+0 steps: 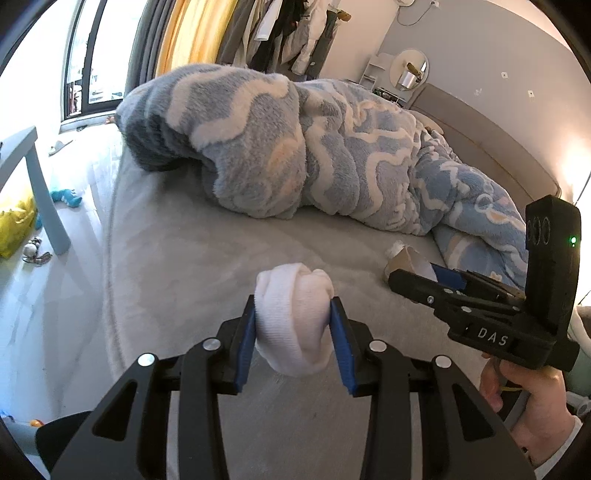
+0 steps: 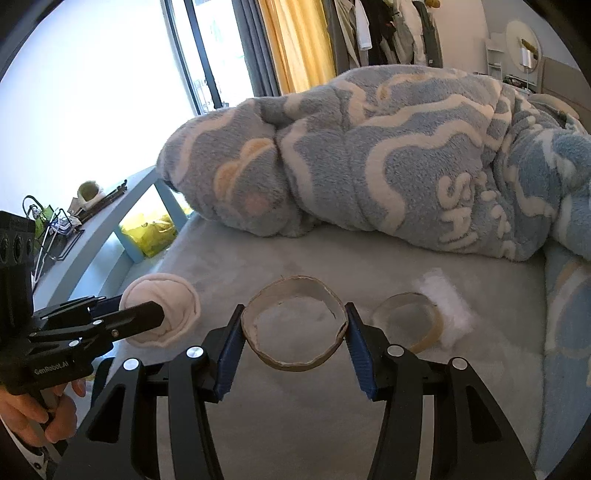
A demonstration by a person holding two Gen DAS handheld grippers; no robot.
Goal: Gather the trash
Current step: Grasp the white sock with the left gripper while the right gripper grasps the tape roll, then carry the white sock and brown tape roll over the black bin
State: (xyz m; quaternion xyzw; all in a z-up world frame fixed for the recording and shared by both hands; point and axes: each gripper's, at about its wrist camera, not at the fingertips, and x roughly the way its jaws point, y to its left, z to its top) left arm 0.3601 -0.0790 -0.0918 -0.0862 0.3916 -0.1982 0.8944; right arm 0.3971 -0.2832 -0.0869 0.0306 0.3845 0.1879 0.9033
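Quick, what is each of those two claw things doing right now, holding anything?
Left gripper: shut on a rolled white sock.
Right gripper: shut on a cardboard ring, squeezed by both pads.

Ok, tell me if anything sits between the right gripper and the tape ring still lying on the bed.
The right gripper is already shut on a cardboard ring, so its jaws are occupied. The tape ring lies just to its right on the bed, touching a white wad. Nothing else blocks the path.

Bright window (image 1: 92,55), yellow curtain (image 1: 192,33), grey bed (image 1: 184,258).
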